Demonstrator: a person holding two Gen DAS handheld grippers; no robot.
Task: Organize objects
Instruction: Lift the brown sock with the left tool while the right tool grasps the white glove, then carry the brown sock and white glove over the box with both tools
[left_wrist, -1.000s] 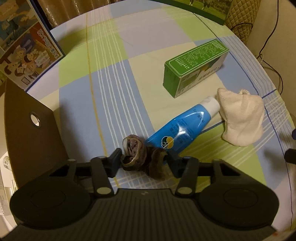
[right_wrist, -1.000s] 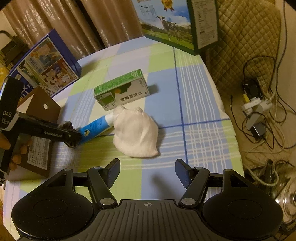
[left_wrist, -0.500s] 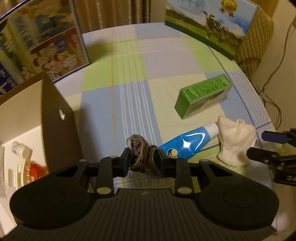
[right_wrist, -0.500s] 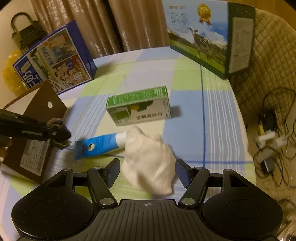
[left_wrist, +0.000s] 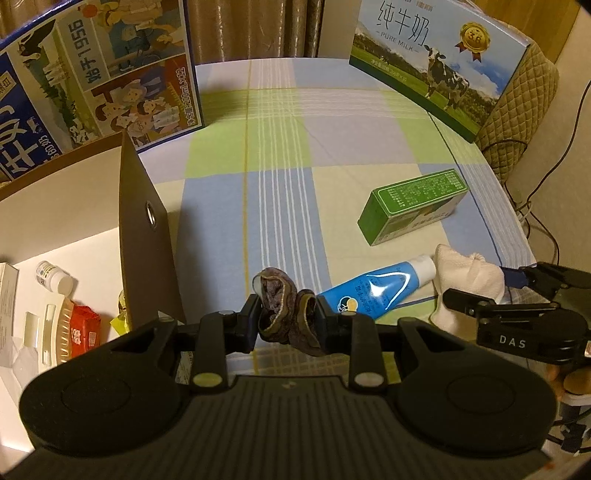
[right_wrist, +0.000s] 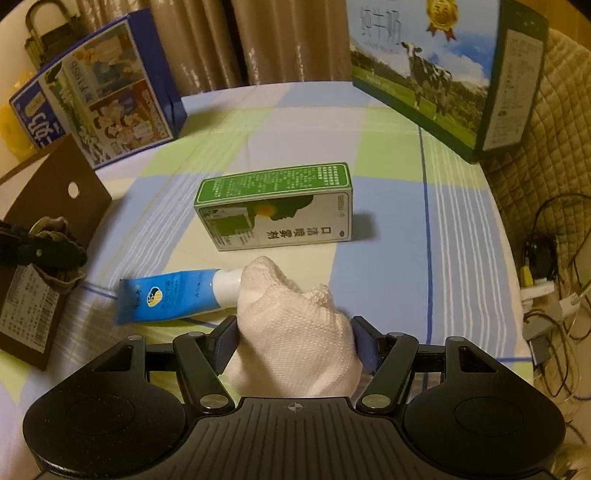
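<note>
The left gripper (left_wrist: 286, 319) has its fingers clenched on a brown scrunchie (left_wrist: 284, 314), held above the checked tabletop (left_wrist: 280, 206) beside an open cardboard box (left_wrist: 146, 236) at nine o'clock. The right gripper (right_wrist: 295, 345) has its fingers spread either side of a white sock (right_wrist: 295, 343), both touching it, though a firm squeeze cannot be told. The sock lies on the tabletop against the cap of a blue tube (right_wrist: 173, 295), with a green carton (right_wrist: 275, 205) at twelve o'clock.

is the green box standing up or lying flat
Lying flat. The green box rests on a long side on the checked cloth, its top panel facing up and its printed text upside down in the right wrist view.
</note>
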